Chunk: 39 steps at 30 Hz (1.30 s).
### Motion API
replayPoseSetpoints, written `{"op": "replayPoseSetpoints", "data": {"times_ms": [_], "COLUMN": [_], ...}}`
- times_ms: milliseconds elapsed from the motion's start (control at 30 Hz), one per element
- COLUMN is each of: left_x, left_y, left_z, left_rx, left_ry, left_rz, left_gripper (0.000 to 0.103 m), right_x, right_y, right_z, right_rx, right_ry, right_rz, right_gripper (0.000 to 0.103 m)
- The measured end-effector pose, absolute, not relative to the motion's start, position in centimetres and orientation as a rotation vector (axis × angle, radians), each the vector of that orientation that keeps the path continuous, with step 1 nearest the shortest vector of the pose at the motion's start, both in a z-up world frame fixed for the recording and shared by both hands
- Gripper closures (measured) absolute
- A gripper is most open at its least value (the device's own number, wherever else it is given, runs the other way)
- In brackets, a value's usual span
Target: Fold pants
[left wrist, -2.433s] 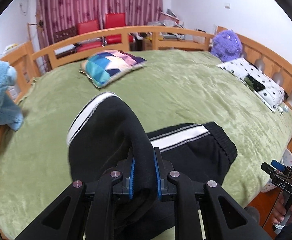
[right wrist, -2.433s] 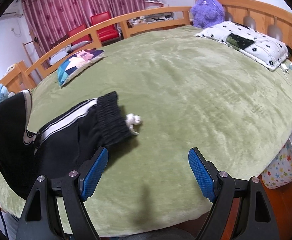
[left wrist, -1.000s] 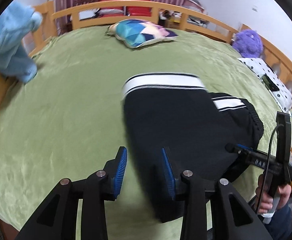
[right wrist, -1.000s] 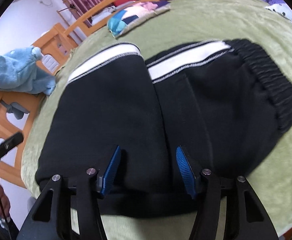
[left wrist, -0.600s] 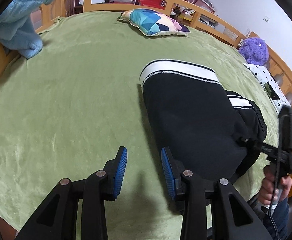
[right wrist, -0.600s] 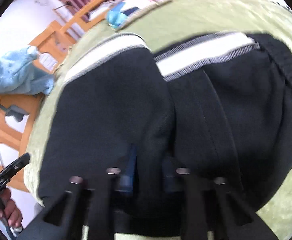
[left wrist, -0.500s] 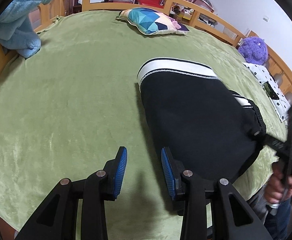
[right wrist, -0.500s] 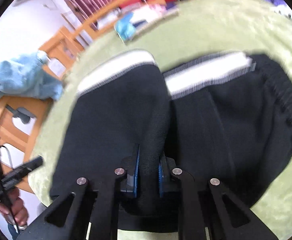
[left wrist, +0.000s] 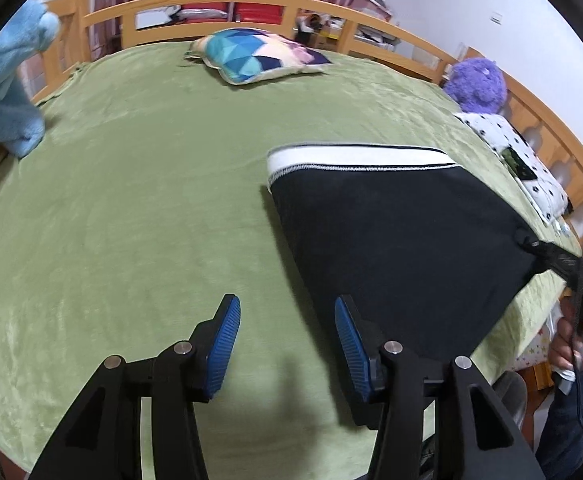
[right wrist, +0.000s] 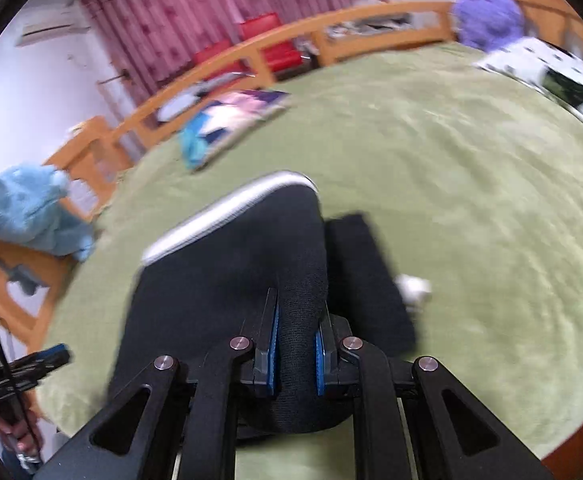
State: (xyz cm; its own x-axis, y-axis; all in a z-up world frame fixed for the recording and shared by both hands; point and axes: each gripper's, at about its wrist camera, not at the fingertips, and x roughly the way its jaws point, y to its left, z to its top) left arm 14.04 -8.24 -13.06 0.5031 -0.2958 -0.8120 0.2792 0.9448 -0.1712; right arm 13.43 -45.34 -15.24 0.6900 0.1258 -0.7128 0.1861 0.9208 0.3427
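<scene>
pinching a thick fold of the black pants between the blue pads of the right tool, clamped at the near edge of the garment. lying folded on the green bed cover, white-striped edge turned toward the far rail, dark waistband just right of the pinched ridge. hovering above bare cover with fingers apart and holding nothing, the left tool, pants just beside its right finger and stretching away to the right. resting farther off: patchwork cushion, blue towel on the left rail, purple plush, spotted pillow.
</scene>
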Motion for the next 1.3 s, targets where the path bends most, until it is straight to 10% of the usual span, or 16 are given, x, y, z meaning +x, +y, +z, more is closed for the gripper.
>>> {"op": "replayPoseSetpoints", "data": {"times_ms": [1300], "left_x": [21.9], "left_y": [-15.2], "left_z": [-19.2], "left_rx": [0.009], "left_ry": [1.112], "left_rz": [-0.363], "left_gripper": [0.044], "right_x": [21.4], "right_y": [-49.3], "right_z": [-20.5], "right_rx": [0.296], "right_ry": [1.0], "right_rz": [0.033], "right_gripper": [0.041]}}
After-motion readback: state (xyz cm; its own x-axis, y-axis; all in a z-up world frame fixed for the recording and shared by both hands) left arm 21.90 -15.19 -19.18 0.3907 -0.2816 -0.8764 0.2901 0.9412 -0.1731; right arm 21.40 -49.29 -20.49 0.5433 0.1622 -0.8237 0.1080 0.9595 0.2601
